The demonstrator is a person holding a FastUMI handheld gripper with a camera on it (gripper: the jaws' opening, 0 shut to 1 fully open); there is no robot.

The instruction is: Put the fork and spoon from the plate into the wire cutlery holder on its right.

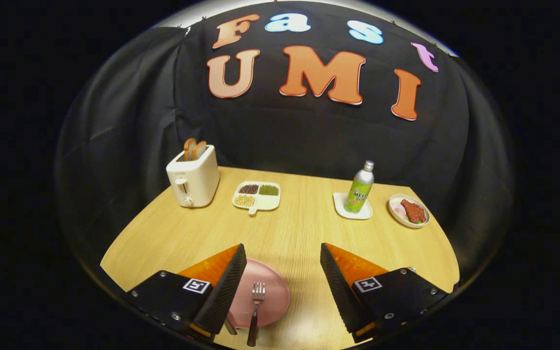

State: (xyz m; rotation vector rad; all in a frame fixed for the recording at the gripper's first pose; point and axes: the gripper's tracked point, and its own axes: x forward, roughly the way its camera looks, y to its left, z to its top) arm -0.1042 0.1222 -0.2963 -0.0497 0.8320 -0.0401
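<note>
A: What's biggest?
B: The surface (299, 228), mid-frame. At the bottom, the hand-held gripper (283, 262) hangs wide open, empty.
A: And smaller?
B: The plate (272, 291) sits between the fingers, bottom centre; the fork (256, 304) lies on it, handle overhanging.

Pink plate (272, 291), brown-handled fork (255, 311), cream toaster (193, 180), green bottle (359, 192).

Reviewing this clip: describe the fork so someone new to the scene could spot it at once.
Start at the wooden table and come to its near edge, where a pink plate lies between the open gripper fingers. The fork rests on that plate, tines pointing away, dark handle hanging over the near rim. It is the only metal-tined piece there.
</note>
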